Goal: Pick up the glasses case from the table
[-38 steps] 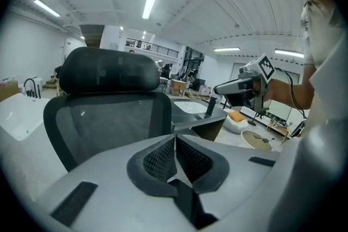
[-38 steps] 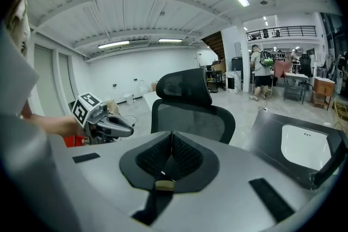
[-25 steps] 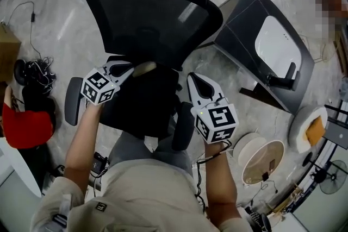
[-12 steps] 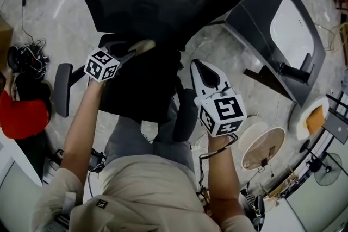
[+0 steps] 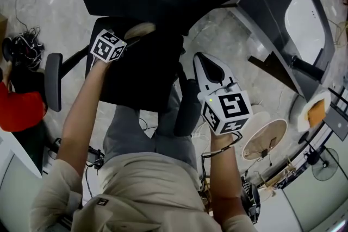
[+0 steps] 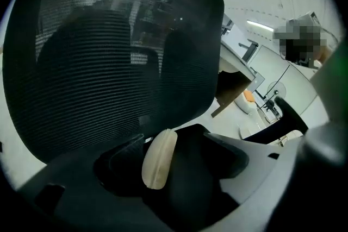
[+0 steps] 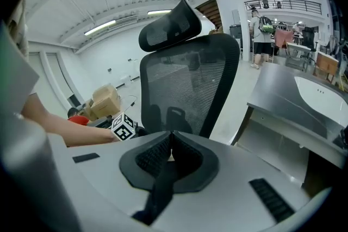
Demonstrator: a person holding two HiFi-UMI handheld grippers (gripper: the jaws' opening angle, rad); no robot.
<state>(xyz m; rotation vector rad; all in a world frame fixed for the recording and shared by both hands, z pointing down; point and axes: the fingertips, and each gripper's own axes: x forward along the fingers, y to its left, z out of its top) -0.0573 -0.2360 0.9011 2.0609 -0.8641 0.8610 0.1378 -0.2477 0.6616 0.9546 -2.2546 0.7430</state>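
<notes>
Nearest the person, on the right, the right gripper [image 5: 203, 59] [image 7: 171, 150] has its jaws pressed together with nothing between them. Farther off on the left, the left gripper [image 5: 134, 35] [image 6: 175, 156] has just been opening and its jaws stand wide apart. The beige glasses case [image 5: 140, 30] [image 6: 159, 158] sits on edge between them, close by the left jaw and clear of the right, over the black seat [image 5: 136, 81] of an office chair. Beyond rises the mesh backrest [image 6: 109, 46], and a grey desk [image 5: 283, 35] stands far right.
</notes>
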